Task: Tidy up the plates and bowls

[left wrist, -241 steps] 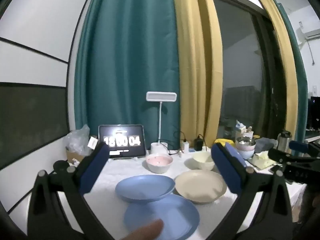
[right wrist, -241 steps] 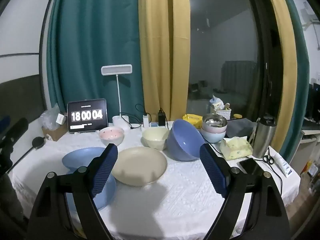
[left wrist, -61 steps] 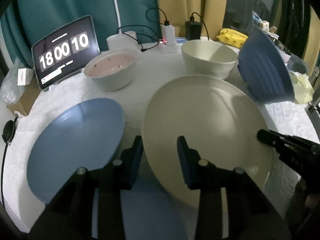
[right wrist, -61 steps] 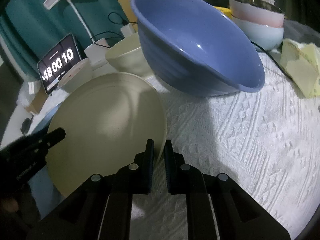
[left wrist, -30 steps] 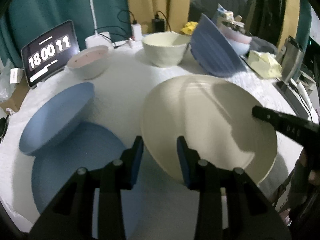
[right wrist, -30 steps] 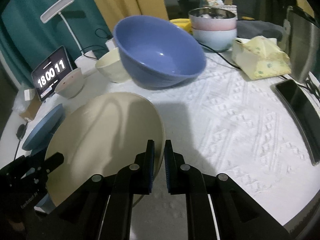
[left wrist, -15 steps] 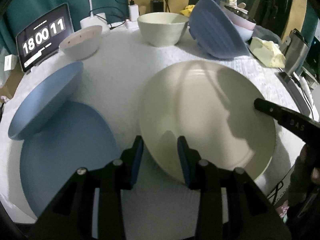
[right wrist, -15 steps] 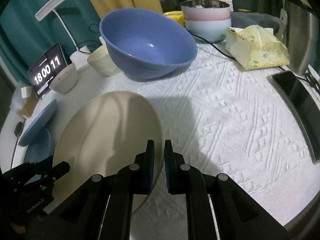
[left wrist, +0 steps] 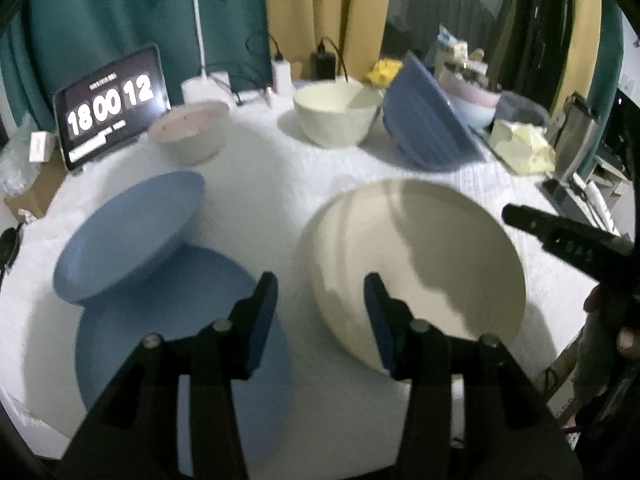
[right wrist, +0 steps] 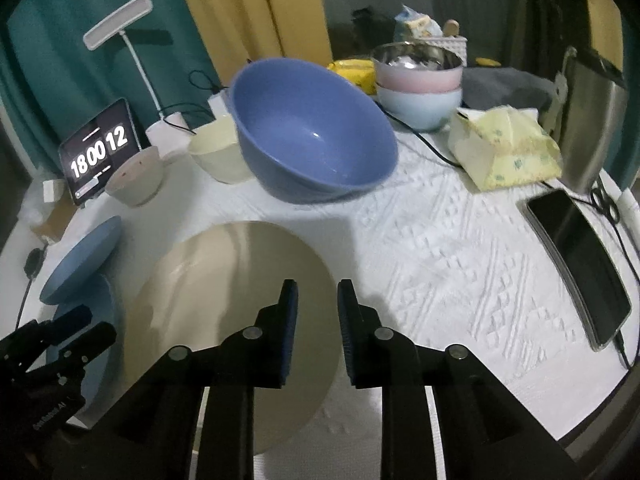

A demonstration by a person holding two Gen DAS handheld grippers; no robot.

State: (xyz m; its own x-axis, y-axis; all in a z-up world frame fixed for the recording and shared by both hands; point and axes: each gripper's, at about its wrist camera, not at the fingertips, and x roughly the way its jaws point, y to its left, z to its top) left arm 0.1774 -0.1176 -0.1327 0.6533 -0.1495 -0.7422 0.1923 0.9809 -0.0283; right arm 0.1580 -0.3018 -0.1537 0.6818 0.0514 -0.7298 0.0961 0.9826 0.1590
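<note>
Counter [right wrist: 460, 248]: beige plate [left wrist: 420, 256] lies flat near its front edge. Left gripper [left wrist: 320, 304] angled down, jaws opening, plate's left rim between them, pads clear. Right gripper [right wrist: 314, 312] angled down over the right rim, jaws opening, nothing gripped.

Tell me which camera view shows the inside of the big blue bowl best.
The right wrist view: the big blue bowl tilts toward that camera, so its whole inside shows. The left wrist view catches only its ribbed outer wall, tilted away.
</note>
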